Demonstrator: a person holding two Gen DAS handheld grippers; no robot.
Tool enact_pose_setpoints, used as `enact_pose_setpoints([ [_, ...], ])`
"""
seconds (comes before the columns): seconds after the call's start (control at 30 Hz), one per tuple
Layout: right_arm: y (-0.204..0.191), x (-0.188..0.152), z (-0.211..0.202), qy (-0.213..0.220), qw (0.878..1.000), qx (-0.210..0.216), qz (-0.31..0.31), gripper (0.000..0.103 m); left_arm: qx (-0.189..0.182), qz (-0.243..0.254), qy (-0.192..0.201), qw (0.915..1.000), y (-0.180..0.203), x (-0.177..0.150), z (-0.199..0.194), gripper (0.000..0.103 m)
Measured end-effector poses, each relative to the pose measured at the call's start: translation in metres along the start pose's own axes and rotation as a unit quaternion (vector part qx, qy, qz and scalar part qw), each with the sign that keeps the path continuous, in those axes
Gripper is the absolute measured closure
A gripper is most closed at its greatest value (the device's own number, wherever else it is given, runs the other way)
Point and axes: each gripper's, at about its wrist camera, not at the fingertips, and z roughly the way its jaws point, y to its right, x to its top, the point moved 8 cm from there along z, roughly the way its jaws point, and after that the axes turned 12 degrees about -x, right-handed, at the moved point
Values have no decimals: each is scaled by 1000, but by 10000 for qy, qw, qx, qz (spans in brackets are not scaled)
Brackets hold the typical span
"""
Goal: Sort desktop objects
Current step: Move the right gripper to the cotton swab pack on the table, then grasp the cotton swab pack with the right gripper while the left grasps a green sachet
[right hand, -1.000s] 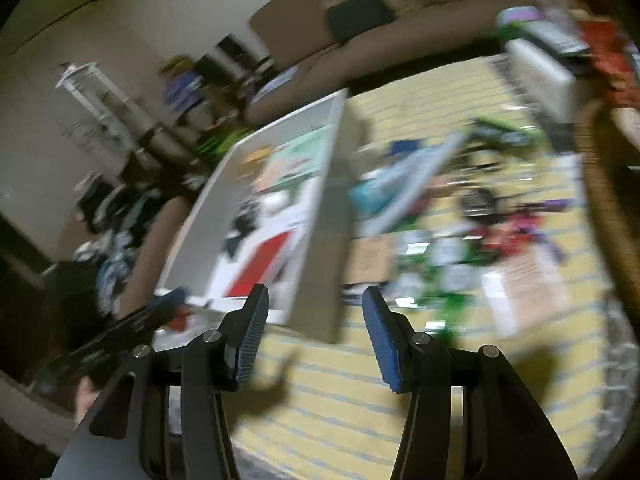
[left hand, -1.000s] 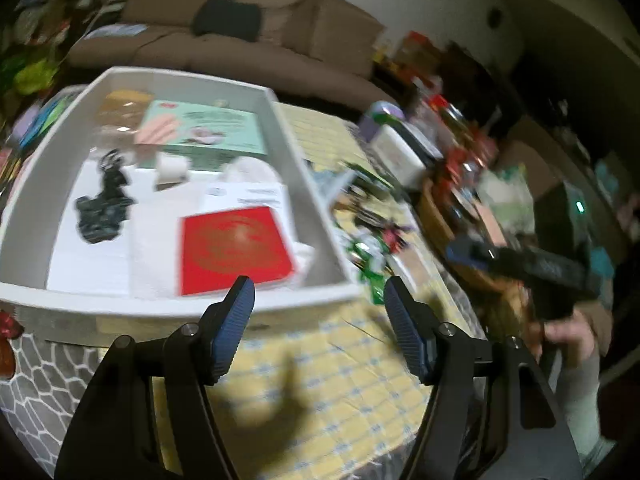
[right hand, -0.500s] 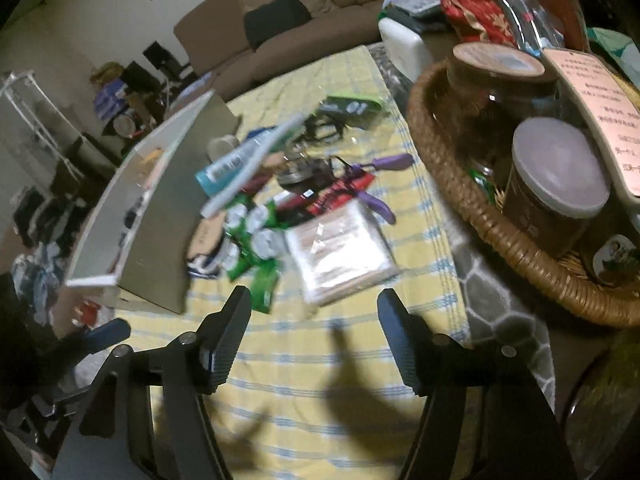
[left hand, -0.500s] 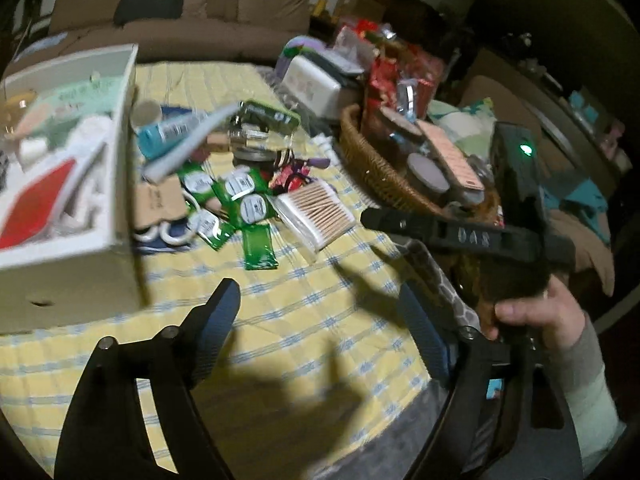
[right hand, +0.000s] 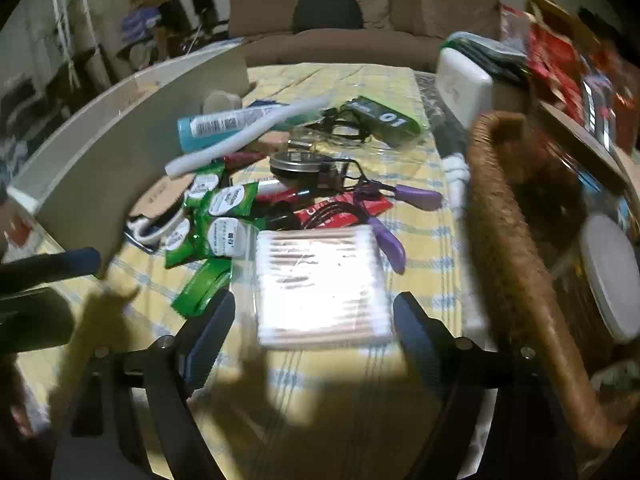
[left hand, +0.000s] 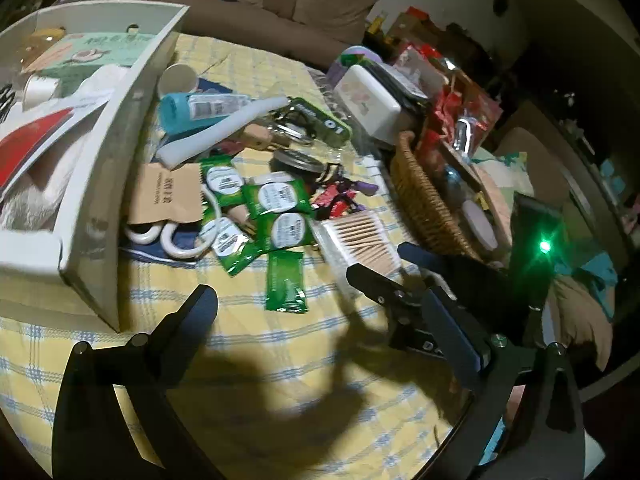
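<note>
Right tool [right hand: 312,320] low over the desk [right hand: 360,392], jaws opening, pack of cotton swabs [right hand: 320,284] lying flat between the fingers, untouched. Left tool [left hand: 332,328] jaws opening too, nothing between them, only yellow checked cloth [left hand: 248,360]. Green sachets [left hand: 276,208] just left of the swabs, white tray [left hand: 100,200] further left, wicker basket [right hand: 504,240] on the right.

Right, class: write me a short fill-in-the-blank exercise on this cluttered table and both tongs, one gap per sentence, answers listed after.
1. The right tongs are opening just in front of the flat pack of ____.
2. The wicker basket stands to the ____ of the pack of cotton swabs in the right wrist view.
3. The red booklet lies inside the white ____.
4. Nothing sits between the opening left tongs, which point over the ____ checked cloth.

Missing words: cotton swabs; right; box; yellow
</note>
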Motion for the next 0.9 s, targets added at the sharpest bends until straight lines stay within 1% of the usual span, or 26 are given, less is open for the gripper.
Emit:
enact_pose_setpoints([
  [0.1,-2,-6,16,-247,9996,-9,-118,20,71,-36,-66,9999,-9,-3,5,1],
  [0.13,1,-6,15,-228,9997,29,-47,23,94,-17,-85,9999,-11,-4,6,1],
  [0.17,5,-4,12,-221,9997,81,46,30,103,42,-103,9999,-11,-5,9,1],
  [0.27,18,-2,4,-299,9977,288,534,31,257,384,-198,9987,-7,-9,17,1],
  [0.33,26,-3,-4,-387,9926,624,970,31,412,663,-242,9967,-1,-11,24,1],
  [0.37,30,-4,-8,-425,9893,726,1189,31,493,792,-257,9953,1,-11,28,2],
  [0.43,38,-4,-18,-423,9797,1042,1661,31,691,1011,-314,9920,4,-10,38,8],
  [0.47,43,-2,-25,-371,9736,1216,1894,31,779,1088,-360,9903,5,-10,43,18],
  [0.5,46,0,-32,-302,9678,1363,2096,31,850,1138,-420,9890,4,-10,49,32],
  [0.57,51,4,-41,-187,9617,1504,2283,31,1022,1138,-628,9862,-3,-12,63,49],
  [0.6,51,6,-45,-129,9612,1508,2305,31,1084,1104,-727,9853,-7,-14,69,52],
  [0.67,50,9,-48,-79,9626,1472,2272,31,1185,1228,-639,9833,-7,-13,73,53],
  [0.7,49,10,-49,-81,9626,1488,2261,31,1217,1242,-621,9828,-7,-13,73,56],
  [0.73,47,10,-49,-94,9626,1500,2255,31,1232,1230,-583,9830,-8,-12,73,66],
  [0.77,46,10,-48,-106,9629,1508,2238,31,1264,1165,-559,9835,-10,-11,72,78],
  [0.83,42,11,-46,-136,9641,1507,2184,31,1123,937,-472,9881,-15,-9,68,80],
  [0.9,40,10,-46,-142,9638,1539,2172,31,1086,841,-431,9896,-18,-10,61,83],
])
